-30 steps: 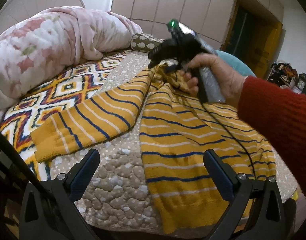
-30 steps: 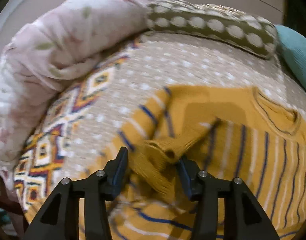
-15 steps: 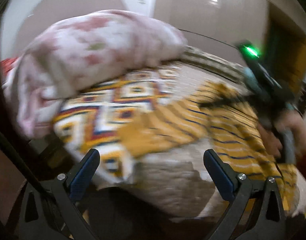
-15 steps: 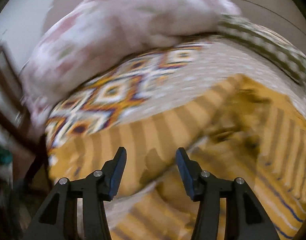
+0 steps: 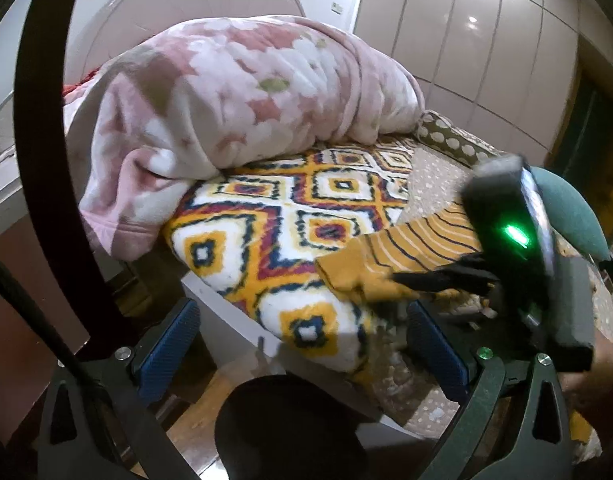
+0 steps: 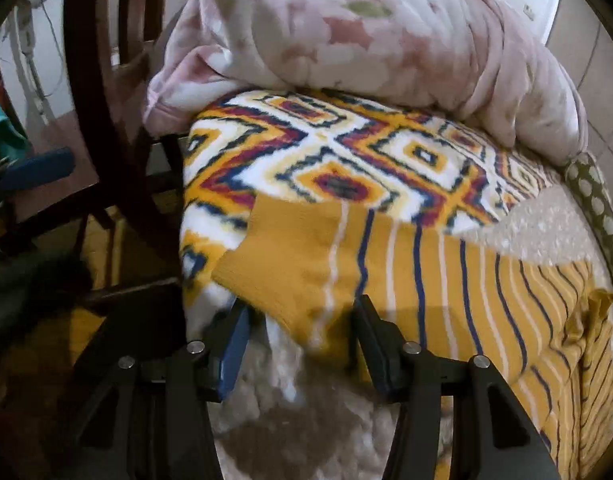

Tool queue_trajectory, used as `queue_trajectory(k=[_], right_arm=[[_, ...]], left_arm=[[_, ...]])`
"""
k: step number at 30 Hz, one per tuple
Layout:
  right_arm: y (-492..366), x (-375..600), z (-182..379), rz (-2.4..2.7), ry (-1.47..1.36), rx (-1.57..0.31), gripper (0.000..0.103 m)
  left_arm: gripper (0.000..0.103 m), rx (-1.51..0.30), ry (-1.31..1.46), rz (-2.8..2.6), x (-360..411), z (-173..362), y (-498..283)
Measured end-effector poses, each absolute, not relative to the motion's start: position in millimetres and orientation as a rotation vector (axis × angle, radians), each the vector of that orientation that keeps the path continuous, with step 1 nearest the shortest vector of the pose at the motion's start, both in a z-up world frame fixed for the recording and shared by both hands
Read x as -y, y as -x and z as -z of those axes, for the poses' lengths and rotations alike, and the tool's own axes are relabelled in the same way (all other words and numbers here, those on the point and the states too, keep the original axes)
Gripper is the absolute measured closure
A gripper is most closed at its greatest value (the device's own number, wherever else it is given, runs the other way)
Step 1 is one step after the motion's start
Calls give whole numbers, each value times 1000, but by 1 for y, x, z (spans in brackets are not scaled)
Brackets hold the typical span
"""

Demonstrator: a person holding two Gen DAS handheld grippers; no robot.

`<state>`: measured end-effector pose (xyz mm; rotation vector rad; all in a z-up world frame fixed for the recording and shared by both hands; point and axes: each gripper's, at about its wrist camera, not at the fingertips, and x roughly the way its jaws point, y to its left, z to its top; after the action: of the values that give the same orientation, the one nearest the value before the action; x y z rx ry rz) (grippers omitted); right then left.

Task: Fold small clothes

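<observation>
A mustard sweater with blue and white stripes (image 6: 446, 280) lies on the bed, one sleeve stretched toward the bed's corner. In the right wrist view my right gripper (image 6: 300, 320) is open, its jaws on either side of the sleeve cuff (image 6: 274, 264), not closed on it. In the left wrist view my left gripper (image 5: 302, 328) is open and empty, low off the bed's corner. There the right gripper's body (image 5: 518, 240) hovers over the sleeve (image 5: 406, 248), its fingers at the cuff (image 5: 346, 272).
A pink floral quilt (image 5: 234, 92) is heaped at the back of the bed. A diamond-pattern blanket (image 5: 290, 208) covers the near corner. A dark wooden chair frame (image 6: 106, 92) stands left of the bed. A dotted bolster (image 6: 602, 204) and teal cushion (image 5: 566, 208) lie far right.
My right gripper let go of the sweater's body and moved left along the sleeve to the cuff. My left gripper swung left and down, off the bed's corner.
</observation>
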<state>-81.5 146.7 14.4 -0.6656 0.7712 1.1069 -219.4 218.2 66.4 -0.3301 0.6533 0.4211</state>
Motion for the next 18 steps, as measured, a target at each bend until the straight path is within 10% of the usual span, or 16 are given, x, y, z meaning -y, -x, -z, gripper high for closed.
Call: queue_trajectory(k=[2,12,18], right_arm=[[73,-155,-17,-1067,636,-800,96],[-66,28,-133,-721,114,-726,96],[-152,220,-104,-332,-187,-837,96]], left_arm=[[0,-650,322,-412,-214,-69,216],[0,-653,234,-279,-165,-82,184],[0,-680,192,-197,-131,-81,157]])
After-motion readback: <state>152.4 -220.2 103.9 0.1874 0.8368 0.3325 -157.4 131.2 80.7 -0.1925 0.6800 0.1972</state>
